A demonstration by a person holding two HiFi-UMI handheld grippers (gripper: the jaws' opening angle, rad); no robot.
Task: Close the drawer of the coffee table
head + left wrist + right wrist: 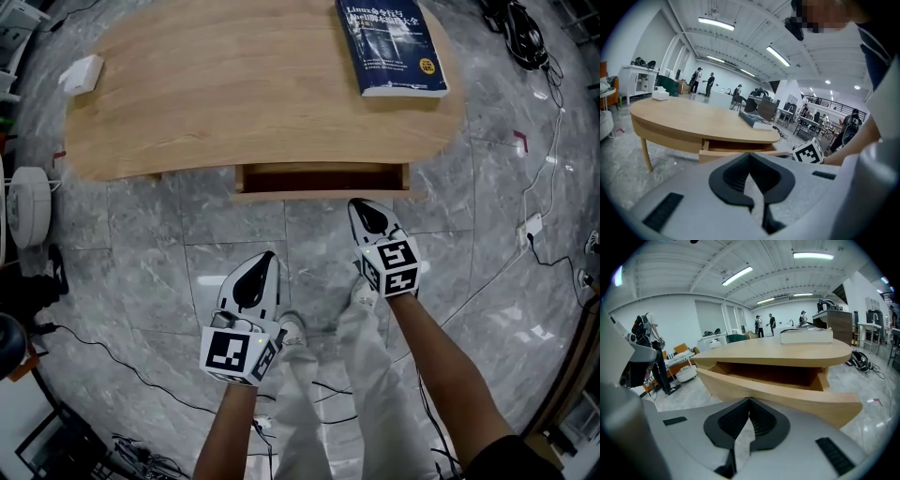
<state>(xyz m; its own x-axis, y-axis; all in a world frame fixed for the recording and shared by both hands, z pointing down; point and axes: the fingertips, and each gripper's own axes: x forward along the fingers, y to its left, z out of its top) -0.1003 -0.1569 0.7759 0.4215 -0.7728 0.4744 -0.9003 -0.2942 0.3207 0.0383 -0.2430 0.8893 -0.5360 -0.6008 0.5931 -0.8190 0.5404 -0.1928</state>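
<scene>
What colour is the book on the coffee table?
The book is dark blue; the head view shows it best.

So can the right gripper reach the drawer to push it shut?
Probably yes. The right gripper, jaws together, is right in front of the open drawer, facing its front panel, with nothing standing between them, so a push looks easy.
</scene>
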